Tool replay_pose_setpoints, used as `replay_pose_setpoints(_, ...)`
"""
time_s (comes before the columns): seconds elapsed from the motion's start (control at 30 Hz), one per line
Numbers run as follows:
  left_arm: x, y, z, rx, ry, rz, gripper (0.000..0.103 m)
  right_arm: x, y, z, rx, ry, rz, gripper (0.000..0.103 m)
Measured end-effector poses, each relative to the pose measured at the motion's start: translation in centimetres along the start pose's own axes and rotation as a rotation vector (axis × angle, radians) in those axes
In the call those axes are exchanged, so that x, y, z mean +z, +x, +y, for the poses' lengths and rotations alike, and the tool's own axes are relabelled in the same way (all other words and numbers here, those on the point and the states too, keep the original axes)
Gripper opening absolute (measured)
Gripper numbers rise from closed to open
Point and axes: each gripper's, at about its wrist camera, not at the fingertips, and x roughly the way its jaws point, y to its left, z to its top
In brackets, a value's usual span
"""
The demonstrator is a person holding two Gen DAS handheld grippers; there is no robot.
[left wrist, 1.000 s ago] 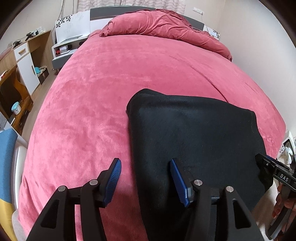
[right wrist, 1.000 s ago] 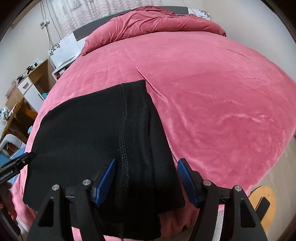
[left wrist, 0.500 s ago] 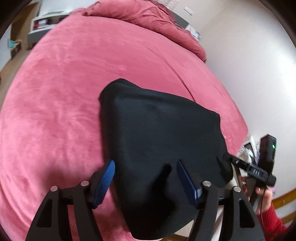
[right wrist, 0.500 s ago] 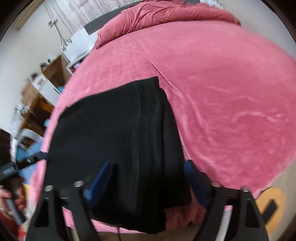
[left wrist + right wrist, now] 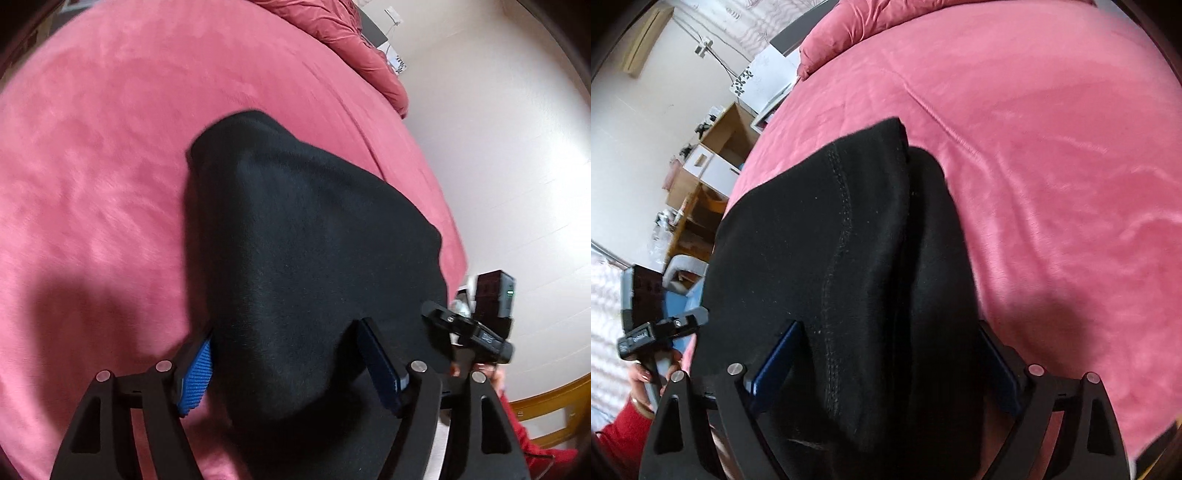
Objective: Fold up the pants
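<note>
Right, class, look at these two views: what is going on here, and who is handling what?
A person with a gripper in each hand is folding black pants on a pink bed cover. The pants lie folded near the bed's near edge. The left gripper and the right gripper each straddle a near corner of the cloth. Both sets of jaws have just been opening and stand wide, with cloth between them but the pads not pressing it.
</note>
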Motion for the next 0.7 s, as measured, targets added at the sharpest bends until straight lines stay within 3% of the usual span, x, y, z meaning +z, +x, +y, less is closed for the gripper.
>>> replay_pose_setpoints(0.1,-0.1,1.0,-0.1,-0.022,0.014,0.030,0.078,0.5,0.4,-0.6,0.054,0.041,-0.020,0.091)
replay_pose_setpoints(0.2,-0.2,1.4,-0.6,-0.023,0.021,0.030,0.078,0.8,0.8,-0.2,0.056,0.023,-0.006,0.079)
replay_pose_setpoints(0.27,-0.4,1.6,-1.1,-0.021,0.032,0.032,0.072,0.9,0.8,0.3,0.055,-0.002,0.002,0.069)
replay_pose_setpoints(0.4,-1.0,0.7,-3.6,0.026,0.134,-0.012,0.046,1.1,0.0,1.3,0.070,-0.030,-0.026,0.053)
replay_pose_setpoints(0.43,-0.9,0.5,-4.2,0.038,0.160,-0.020,0.044,1.1,-0.3,1.5,0.075,-0.039,-0.037,0.050)
replay_pose_setpoints(0.7,1.9,-2.9,-7.3,0.089,0.293,-0.142,0.040,3.9,-1.7,4.7,0.110,-0.122,-0.165,0.045)
